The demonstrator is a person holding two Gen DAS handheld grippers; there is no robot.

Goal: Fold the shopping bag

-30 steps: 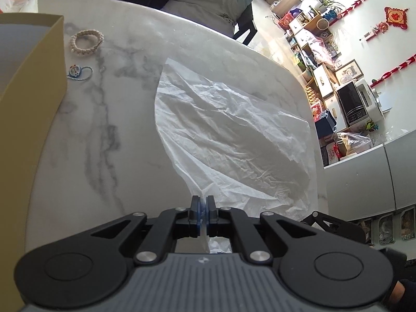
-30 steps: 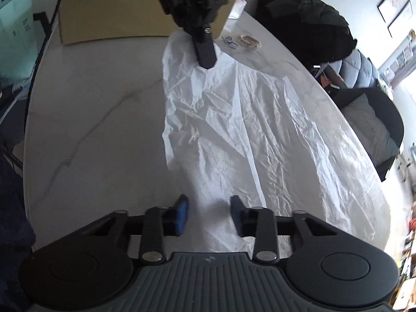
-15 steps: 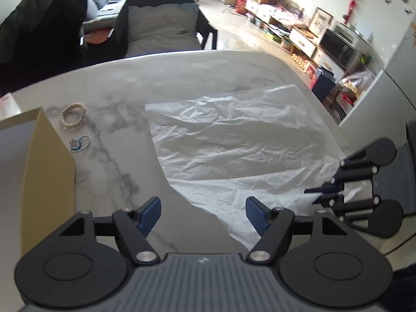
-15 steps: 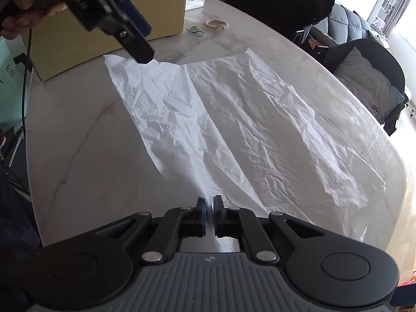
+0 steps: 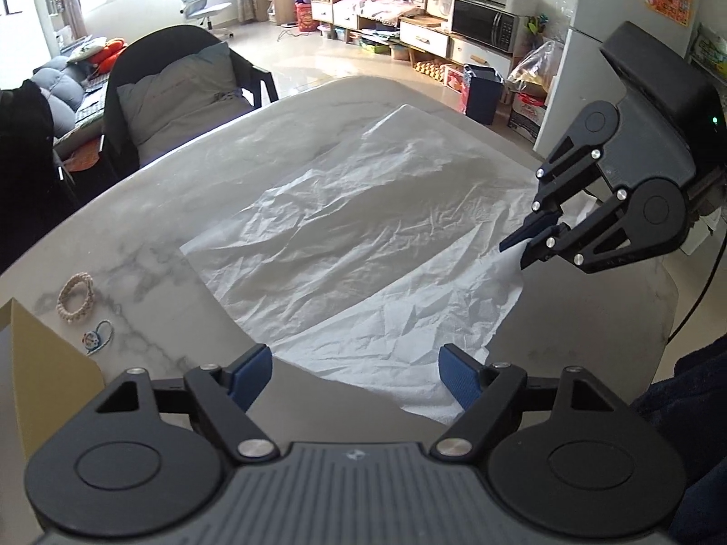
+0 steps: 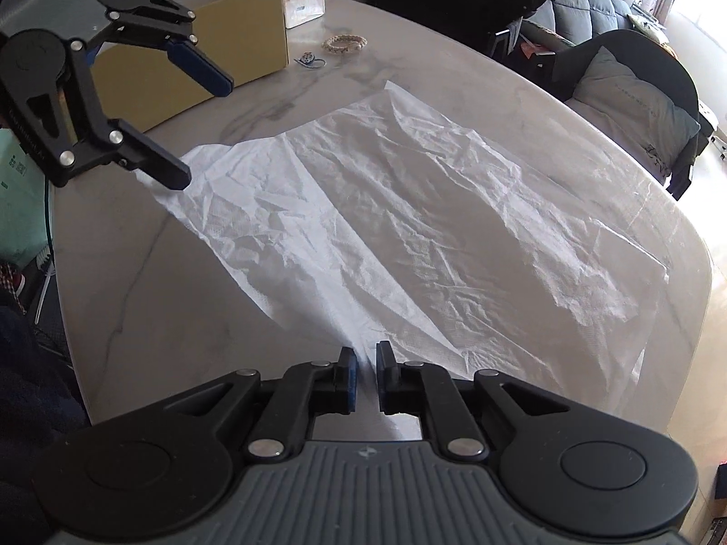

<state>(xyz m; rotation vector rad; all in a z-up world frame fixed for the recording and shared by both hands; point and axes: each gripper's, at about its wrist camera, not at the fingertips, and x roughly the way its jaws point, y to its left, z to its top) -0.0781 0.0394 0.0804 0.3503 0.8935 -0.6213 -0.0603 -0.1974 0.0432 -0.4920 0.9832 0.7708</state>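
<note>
Left wrist view shows the large rounded white marble table point(image 5: 150, 227) with grey veins, and spread flat across its middle lies the crinkled white plastic shopping bag point(image 5: 363, 250), one end reaching toward the far table edge and the other toward the two grippers. Right wrist view shows the open tan cardboard box point(image 6: 218, 41) standing at the table's far left corner, well apart from the bag. The left gripper point(image 5: 354, 374) hangs over the bag's near corner with its blue-padded jaws wide apart and opening, nothing pinched between them, the plastic lying on the table beneath. The right gripper point(image 6: 365, 374) sits at the bag's other near corner; its jaws are close together with a narrow gap and are opening, and a strip of the white plastic runs up between them; from the left wrist view the corner of the bag is lifted up to its tips. A braided cream bracelet point(image 5: 75, 297) and a small blue-corded charm point(image 5: 96, 338) lie on the marble beside the box.
</note>
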